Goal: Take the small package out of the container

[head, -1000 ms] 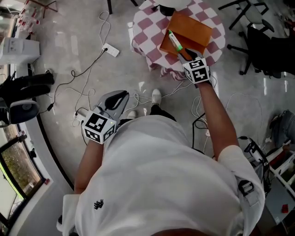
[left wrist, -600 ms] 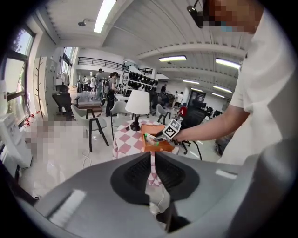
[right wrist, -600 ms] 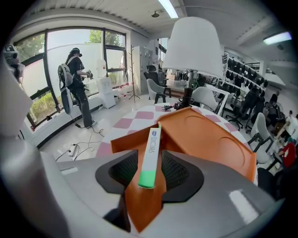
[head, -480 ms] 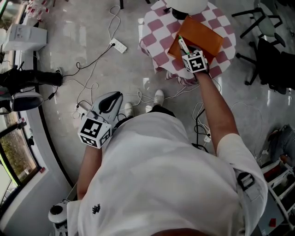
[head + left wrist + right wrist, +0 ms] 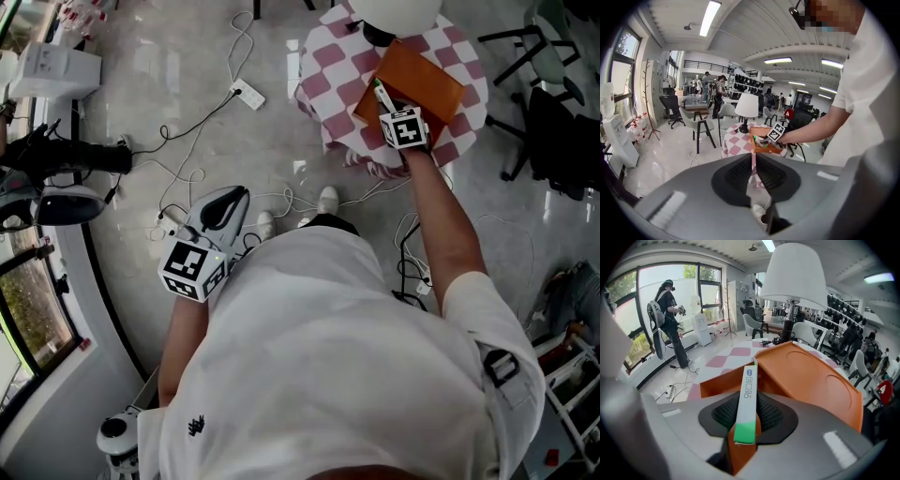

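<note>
A slim white package with a green end [image 5: 746, 401] stands on edge at the near corner of the orange container [image 5: 811, 376]. My right gripper [image 5: 749, 414] has the package between its jaws, which are closing, and both pads touch its sides. From the head view the right gripper [image 5: 392, 108] reaches over the container [image 5: 422, 80] on the checkered table [image 5: 337, 66], with the package [image 5: 382, 95] sticking out ahead of it. My left gripper [image 5: 225, 208] hangs low over the floor, jaws together and holding nothing [image 5: 753, 161].
A white lamp [image 5: 394, 11] stands on the table behind the container. Cables and a power strip [image 5: 247, 94] lie on the floor to the left. Office chairs [image 5: 553, 122] stand at the right. A person [image 5: 670, 319] stands by the window.
My right gripper has moved forward along the package at the container's near edge, so less of the package shows ahead of it. The left gripper has stayed where it was.
</note>
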Demonstrator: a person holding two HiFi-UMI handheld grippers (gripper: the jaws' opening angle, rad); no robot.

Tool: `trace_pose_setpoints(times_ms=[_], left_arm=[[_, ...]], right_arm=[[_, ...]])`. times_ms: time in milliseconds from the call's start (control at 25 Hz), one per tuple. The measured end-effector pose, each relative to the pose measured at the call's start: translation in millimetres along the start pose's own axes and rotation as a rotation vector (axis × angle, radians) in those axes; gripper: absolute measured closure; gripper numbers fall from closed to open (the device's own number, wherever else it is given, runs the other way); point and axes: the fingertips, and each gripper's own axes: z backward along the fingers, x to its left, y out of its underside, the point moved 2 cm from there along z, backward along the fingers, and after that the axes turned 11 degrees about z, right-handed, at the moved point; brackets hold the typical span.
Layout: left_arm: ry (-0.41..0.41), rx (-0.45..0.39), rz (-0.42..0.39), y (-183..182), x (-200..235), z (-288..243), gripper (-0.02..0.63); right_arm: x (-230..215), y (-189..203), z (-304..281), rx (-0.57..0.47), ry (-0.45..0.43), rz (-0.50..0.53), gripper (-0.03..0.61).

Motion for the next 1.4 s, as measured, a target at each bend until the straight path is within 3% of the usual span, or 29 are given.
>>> trace_pose_setpoints(times_ms=[400,760,1080,1400], left_arm=[[0.041,-0.029,-0.006,2,10,11,0.531],[0.132,-0.043,-0.029,7,17,25,0.531],[0.219,-0.044,-0.048,14,29,39,0.531],[0.282,-0.040,-0.084,29,46,65,0.531]], right_arm=[[1,-8,28,-0.005,0.037,-0.023,0.487],[17,-30,85,-0.061,0.081,-0.054,0.488],[58,-52,138,-0.083,0.106,-0.057,0.488],[127,-75,186,-0.120,0.120,-0.047,0.489]])
